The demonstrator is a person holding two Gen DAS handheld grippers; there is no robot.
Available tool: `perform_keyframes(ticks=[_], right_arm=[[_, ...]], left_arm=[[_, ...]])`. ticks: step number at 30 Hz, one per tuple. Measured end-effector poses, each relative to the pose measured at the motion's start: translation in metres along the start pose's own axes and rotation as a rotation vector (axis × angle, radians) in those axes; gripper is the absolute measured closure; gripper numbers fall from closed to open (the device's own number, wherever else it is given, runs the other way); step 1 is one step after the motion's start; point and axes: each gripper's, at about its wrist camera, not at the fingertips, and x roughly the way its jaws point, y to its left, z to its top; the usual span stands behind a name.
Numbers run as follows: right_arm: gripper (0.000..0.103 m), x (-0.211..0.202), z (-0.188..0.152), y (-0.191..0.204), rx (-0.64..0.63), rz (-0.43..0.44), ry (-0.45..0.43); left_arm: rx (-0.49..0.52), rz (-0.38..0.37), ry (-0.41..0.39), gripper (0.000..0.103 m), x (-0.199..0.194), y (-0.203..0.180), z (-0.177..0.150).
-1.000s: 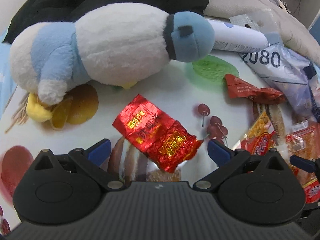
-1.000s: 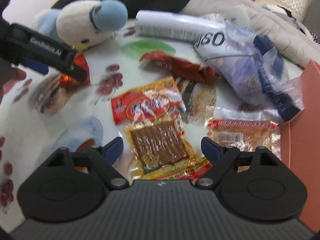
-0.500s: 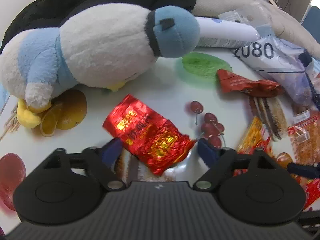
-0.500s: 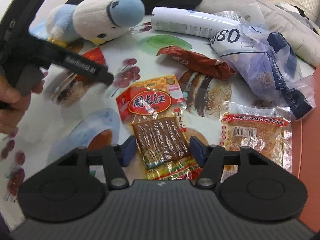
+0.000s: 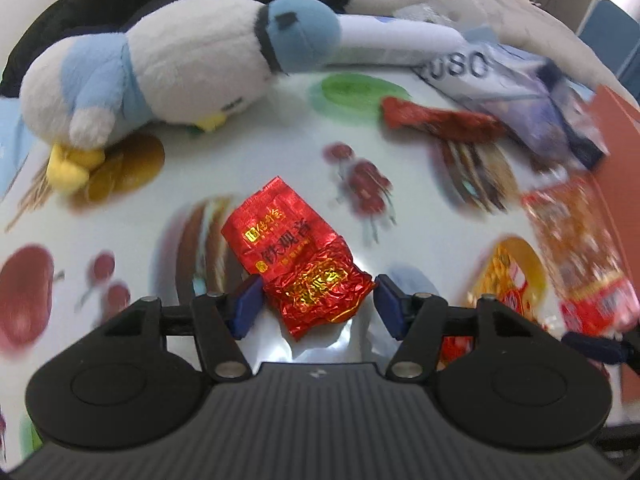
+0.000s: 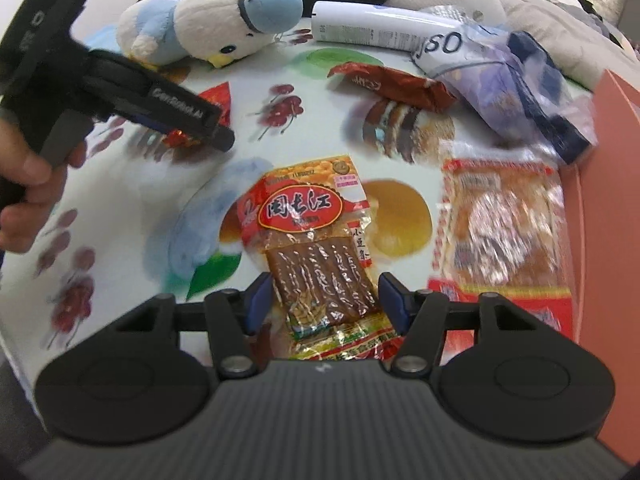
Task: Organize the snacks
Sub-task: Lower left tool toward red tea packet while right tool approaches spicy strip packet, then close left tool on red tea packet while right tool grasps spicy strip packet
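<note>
A shiny red foil packet (image 5: 296, 256) sits between the blue fingertips of my left gripper (image 5: 316, 300). Its jaws are closing, and both pads press on the packet's crumpled lower end. The packet stays sharp while the printed tablecloth (image 5: 280, 152) behind it blurs. My right gripper (image 6: 324, 300) is shut on a clear packet of brown dried tofu with a red and yellow label (image 6: 312, 232), its pads on the two side edges. In the right wrist view a hand (image 6: 28, 184) holds the left gripper (image 6: 188, 116) at the far left, over the red packet (image 6: 220, 100).
A blue and white plush bird (image 6: 224, 28) lies at the back left. Beside it are a white tube (image 6: 380, 26), a crumpled plastic bag (image 6: 508, 68) and a dark red wrapper (image 6: 396, 84). A clear pastry packet (image 6: 504, 236) lies right of my right gripper, against an orange box edge (image 6: 608, 200).
Both grippers' jaws narrowed from wide apart onto their packets. Both then drew back across the table, and each packet moved along between the fingers.
</note>
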Motion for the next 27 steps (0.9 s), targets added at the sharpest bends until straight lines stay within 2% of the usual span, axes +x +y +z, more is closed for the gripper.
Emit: perform_keyframes(ticks=[2,3,4,5,7,11,13,15,17,19,22,23,24,26,27], right_arm=[[0.046,-0.01,-0.006,0.001,0.007,-0.009,-0.007],[0.064,-0.016,-0.009,0.002,0.012,-0.009,-0.013],[0.071,-0.021,-0.013,0.002,0.018,-0.004,-0.014],[0.074,-0.025,-0.017,0.003,0.025,-0.012,-0.012],[0.072,-0.032,-0.026,0.003,0.039,-0.021,-0.012],[0.074,-0.043,-0.047,0.005,0.083,0.007,-0.009],[0.073,-0.053,-0.054,0.008,0.065,-0.023,-0.051],[0.072,-0.063,-0.058,0.008,0.064,-0.043,-0.119],[0.067,-0.064,-0.058,0.005,0.084,-0.086,-0.156],[0.065,-0.058,-0.057,-0.001,0.1,-0.112,-0.163],[0.063,-0.052,-0.056,-0.006,0.097,-0.127,-0.164],[0.056,-0.051,-0.056,-0.007,0.089,-0.133,-0.168],[0.045,-0.051,-0.056,-0.008,0.086,-0.132,-0.179],[0.036,-0.05,-0.057,-0.013,0.104,-0.126,-0.199],[0.037,-0.047,-0.058,-0.014,0.111,-0.12,-0.199]], left_arm=[[0.004,-0.007,-0.004,0.037,-0.015,-0.005,-0.014],[0.005,-0.01,-0.007,0.037,-0.022,-0.008,-0.02],[0.006,-0.016,-0.008,0.037,-0.029,-0.01,-0.027],[0.004,-0.021,-0.005,0.037,-0.035,-0.013,-0.033],[-0.006,-0.03,-0.003,0.037,-0.047,-0.015,-0.049],[0.004,-0.047,-0.006,0.037,-0.067,-0.026,-0.082],[0.023,-0.039,-0.017,0.036,-0.073,-0.032,-0.097],[0.022,-0.041,-0.018,0.036,-0.075,-0.034,-0.11],[-0.002,-0.081,-0.01,0.033,-0.075,-0.034,-0.12],[-0.046,-0.121,-0.007,0.018,-0.08,-0.03,-0.127],[-0.17,-0.175,-0.046,0.011,-0.094,-0.015,-0.137],[-0.23,-0.196,-0.049,0.011,-0.098,-0.008,-0.141],[-0.287,-0.213,-0.048,0.011,-0.1,-0.002,-0.145],[-0.376,-0.241,-0.054,0.011,-0.105,0.008,-0.153],[-0.411,-0.246,-0.062,0.011,-0.106,0.012,-0.158]])
